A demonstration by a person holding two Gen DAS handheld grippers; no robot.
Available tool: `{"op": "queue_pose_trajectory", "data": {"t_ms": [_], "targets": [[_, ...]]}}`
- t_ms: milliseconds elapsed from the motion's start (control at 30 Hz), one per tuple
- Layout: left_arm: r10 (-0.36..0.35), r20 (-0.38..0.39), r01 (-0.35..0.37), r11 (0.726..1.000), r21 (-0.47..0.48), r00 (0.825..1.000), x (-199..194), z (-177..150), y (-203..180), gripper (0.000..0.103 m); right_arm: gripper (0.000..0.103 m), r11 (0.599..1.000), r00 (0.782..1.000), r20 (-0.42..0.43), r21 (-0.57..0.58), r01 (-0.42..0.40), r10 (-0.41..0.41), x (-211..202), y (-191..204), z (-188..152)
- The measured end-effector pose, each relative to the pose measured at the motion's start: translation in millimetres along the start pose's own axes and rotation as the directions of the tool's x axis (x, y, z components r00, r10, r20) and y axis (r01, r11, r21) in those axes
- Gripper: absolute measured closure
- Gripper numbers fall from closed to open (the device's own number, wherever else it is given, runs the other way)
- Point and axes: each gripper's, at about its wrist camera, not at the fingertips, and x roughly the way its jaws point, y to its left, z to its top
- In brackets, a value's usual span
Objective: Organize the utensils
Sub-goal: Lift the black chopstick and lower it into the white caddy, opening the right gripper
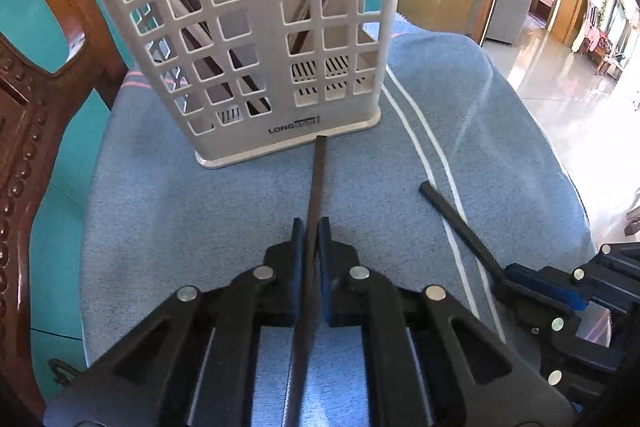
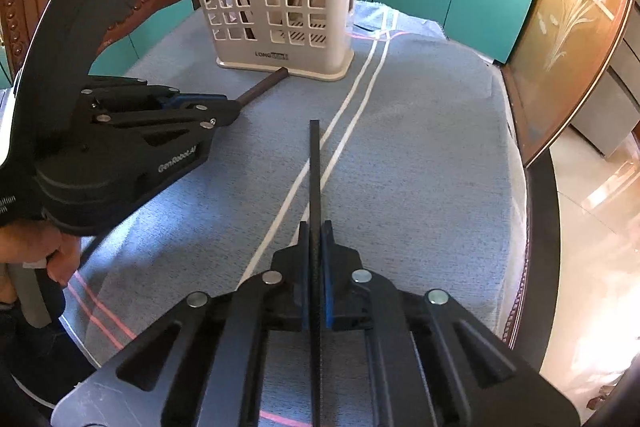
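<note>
Left wrist view: the left hand-held gripper (image 1: 311, 227) clamps a brown chopstick (image 1: 316, 183) whose tip meets the white holder (image 1: 240, 39)'s base.

Right wrist view: the right hand-held gripper (image 2: 316, 227) grips a black chopstick (image 2: 315, 171) above the table (image 2: 432, 155). Lift both tips over the holder's rim before releasing.

my left tongs (image 1: 312, 227) are clamped tight, pointing forward and low; my right tongs (image 2: 316, 227) are clamped too, level beside them, angled slightly leftward.
</note>
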Motion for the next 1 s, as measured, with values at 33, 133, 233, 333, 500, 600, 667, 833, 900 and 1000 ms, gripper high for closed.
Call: {"op": "queue_pose_trajectory", "data": {"t_ms": [33,133,233,333,500,600,667,833,900,1000], "targets": [[0.005,0.013,-0.005,1.0,0.003,1.0,-2.4,-0.5,-1.1,0.096,0.097,1.0,1.0,0.016,-0.001,0.0,0.0,-4.5,0.3,0.4],[0.007,0.057,-0.007,1.0,0.002,0.998,-18.2,0.5,-1.3,0.096,0.097,1.0,0.997,0.081,-0.002,-0.008,0.008,-25.0,1.4,4.1],[0.0,0.121,0.001,1.0,-0.005,0.993,-48.3,3.1,1.6,0.096,0.097,0.999,0.983,0.175,-0.003,-0.052,0.052,-61.5,2.1,8.3],[-0.022,0.189,0.025,1.0,-0.011,0.982,-82.5,5.0,5.9,0.096,0.097,0.996,0.96,0.269,-0.004,-0.087,0.085,-98.8,0.9,12.0],[-0.049,0.343,0.06,0.998,-0.02,0.938,-156.2,9.2,14.7,0.096,0.097,0.99,0.905,0.404,0.007,-0.144,0.129,-156.2,-3.6,29.2],[-0.055,0.426,0.078,0.996,-0.038,0.903,-195.3,17.7,23.8,0.096,0.097,0.984,0.87,0.468,0.005,-0.176,0.153,-180.3,-6.9,48.8],[-0.054,0.482,0.089,0.995,-0.05,0.874,-220.0,29.9,30.6,0.096,0.097,0.985,0.852,0.502,0.005,-0.173,0.147,-191.4,-8.1,66.7],[-0.003,0.582,0.072,0.993,-0.096,0.813,-251.1,73.0,55.8,0.096,0.097,0.986,0.779,0.616,0.016,-0.164,0.12,-221.9,-16.6,114.3],[0.012,0.615,0.084,0.988,-0.127,0.788,-260.8,89.5,67.7,0.096,0.097,0.986,0.758,0.643,0.028,-0.167,0.11,-223.8,-23.1,133.4],[0.031,0.642,0.093,0.983,-0.158,0.766,-266.6,106.5,78.0,0.096,0.097,0.987,0.728,0.68,0.034,-0.154,0.09,-228.3,-23.3,157.0]]}}
